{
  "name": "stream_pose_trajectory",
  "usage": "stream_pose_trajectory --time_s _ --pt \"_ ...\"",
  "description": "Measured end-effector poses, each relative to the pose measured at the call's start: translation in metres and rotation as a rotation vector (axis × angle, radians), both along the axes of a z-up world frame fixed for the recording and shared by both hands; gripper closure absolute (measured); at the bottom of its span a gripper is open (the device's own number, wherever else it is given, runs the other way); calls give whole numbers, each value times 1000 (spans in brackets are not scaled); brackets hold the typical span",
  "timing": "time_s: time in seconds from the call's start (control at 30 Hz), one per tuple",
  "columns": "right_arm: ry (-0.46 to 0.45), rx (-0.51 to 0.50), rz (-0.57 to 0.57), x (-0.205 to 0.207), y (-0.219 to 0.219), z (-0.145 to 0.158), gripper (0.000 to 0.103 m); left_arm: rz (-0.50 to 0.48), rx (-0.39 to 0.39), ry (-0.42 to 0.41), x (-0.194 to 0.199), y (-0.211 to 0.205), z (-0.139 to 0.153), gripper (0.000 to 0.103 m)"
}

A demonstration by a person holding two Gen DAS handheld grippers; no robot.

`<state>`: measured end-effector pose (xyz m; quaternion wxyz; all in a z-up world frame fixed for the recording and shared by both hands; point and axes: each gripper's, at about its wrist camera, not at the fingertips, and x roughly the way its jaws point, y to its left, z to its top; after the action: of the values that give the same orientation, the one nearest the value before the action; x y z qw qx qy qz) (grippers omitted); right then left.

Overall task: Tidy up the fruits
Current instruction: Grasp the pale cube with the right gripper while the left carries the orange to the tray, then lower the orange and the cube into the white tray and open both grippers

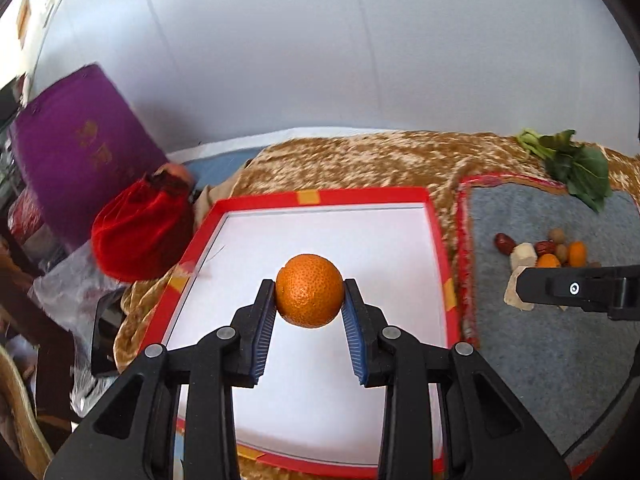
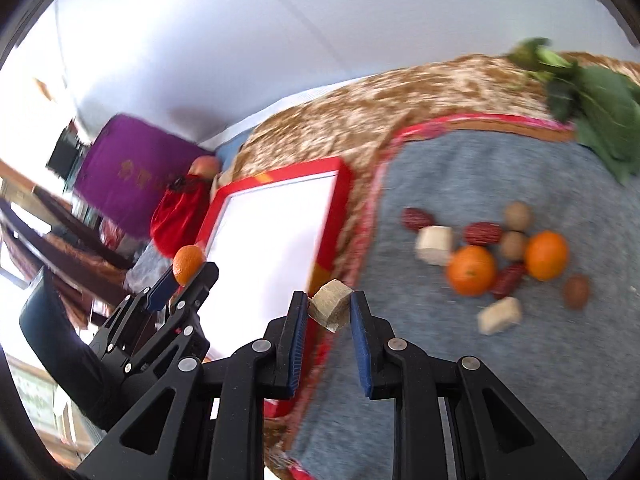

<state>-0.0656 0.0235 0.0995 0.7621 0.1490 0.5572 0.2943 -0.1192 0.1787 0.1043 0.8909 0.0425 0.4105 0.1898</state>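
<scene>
So my left tool (image 1: 309,300) has its blue pads clamped on an orange (image 1: 309,290), right in the centre of the left wrist view, hanging over the white inside of the red-rimmed tray (image 1: 437,216). My right tool (image 2: 329,312) is squeezed nearly shut on a tan crumbly cube (image 2: 331,309), low centre in the right wrist view, above the red edge of the grey mat (image 2: 460,380) just beside the tray. The rest of the pile (image 2: 496,256) is sitting on the mat at right of that frame: two more oranges, some red dates, brownish round nuts and two more tan cubes, all close together. Leafy greens (image 2: 592,108) lie at the mat's upper right corner. A red pouch (image 1: 140,236) and a purple box (image 1: 76,152) sit at the left of the left wrist view, past the tray.
</scene>
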Motion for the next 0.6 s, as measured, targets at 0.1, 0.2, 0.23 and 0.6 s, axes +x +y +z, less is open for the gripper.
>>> stream_pose_trajectory --time_s 0.1,0.2,0.23,0.6 --pt "-17 -18 57 -8 30 -2 81 95 -56 32 -9 26 -11 72" --pt "-33 -24 101 -17 53 -7 81 159 -85 66 -10 43 -23 72" --pt "-43 -22 115 -20 60 -8 81 177 -103 74 -10 49 -26 72" --pt "-116 -83 194 -39 97 -25 81 319 -253 104 -11 91 -46 72"
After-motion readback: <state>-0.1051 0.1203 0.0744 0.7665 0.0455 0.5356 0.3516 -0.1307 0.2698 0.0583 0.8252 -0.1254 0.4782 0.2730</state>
